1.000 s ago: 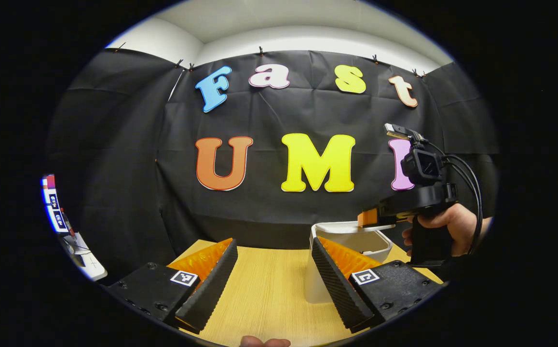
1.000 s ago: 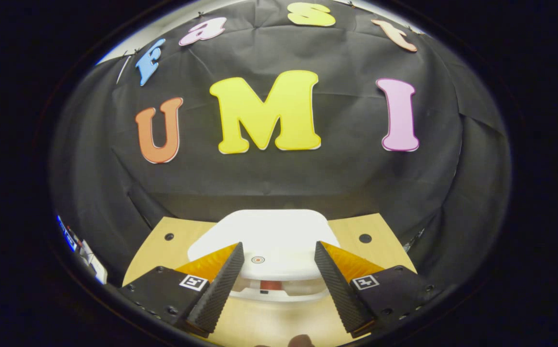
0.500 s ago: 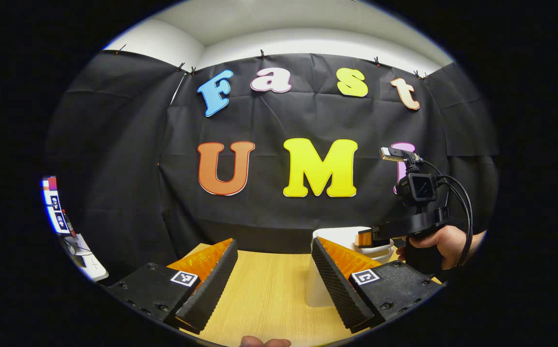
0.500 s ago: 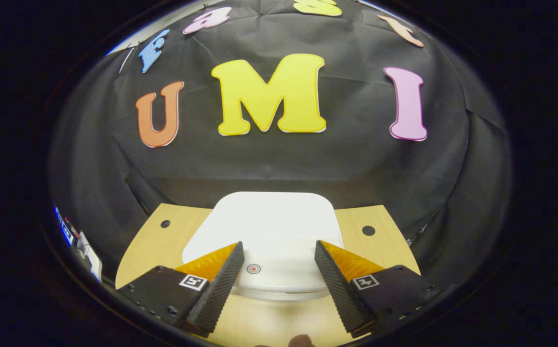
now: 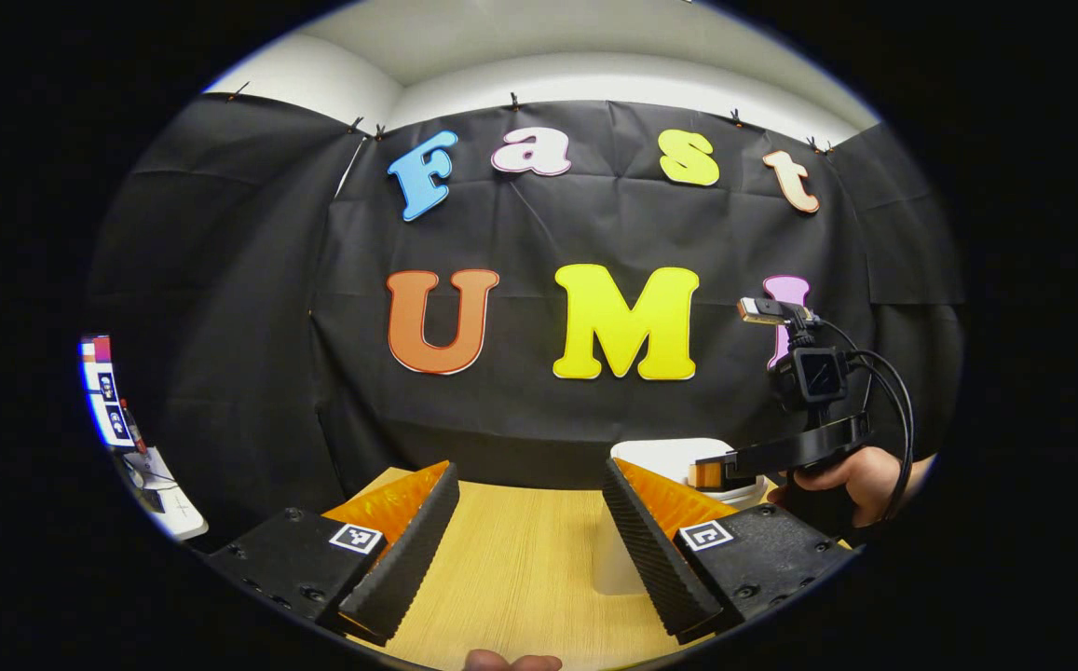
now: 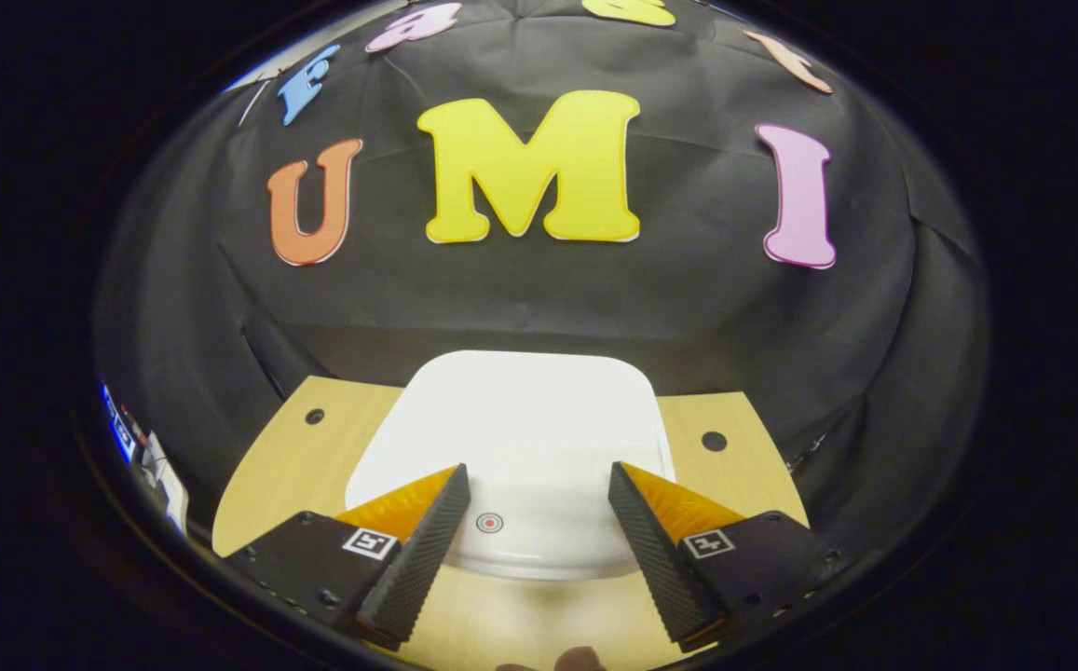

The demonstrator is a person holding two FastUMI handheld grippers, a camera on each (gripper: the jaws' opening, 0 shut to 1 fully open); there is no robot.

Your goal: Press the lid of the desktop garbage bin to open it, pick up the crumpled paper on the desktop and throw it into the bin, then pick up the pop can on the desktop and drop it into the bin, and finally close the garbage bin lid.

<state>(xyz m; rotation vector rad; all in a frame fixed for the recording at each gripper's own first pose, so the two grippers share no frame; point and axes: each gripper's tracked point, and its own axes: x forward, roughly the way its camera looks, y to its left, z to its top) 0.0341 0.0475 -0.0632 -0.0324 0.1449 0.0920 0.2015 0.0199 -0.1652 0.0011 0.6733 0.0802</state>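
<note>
The white desktop bin (image 6: 520,438) stands on the wooden table with its lid (image 6: 529,410) lying flat and shut; a small red ring mark (image 6: 489,523) sits near the lid's front edge. My right gripper (image 6: 539,531) is open, its fingers resting low over the lid's front, one on each side of the mark. In the left gripper view the bin (image 5: 664,458) stands at the right, partly behind my left gripper's right finger (image 5: 660,550). My left gripper (image 5: 529,540) hovers open over bare table. The right gripper (image 5: 720,471) and the hand (image 5: 851,480) holding it reach over the bin.
The wooden table (image 5: 520,568) runs back to the black cloth wall. Two round holes (image 6: 714,441) pierce the tabletop on either side of the bin. A white stand with a screen (image 5: 105,401) sits off the table's left edge.
The lid went from slightly raised, with a gap at the front, to flat and shut. My right gripper came down and forward over it. My left gripper barely moved.
</note>
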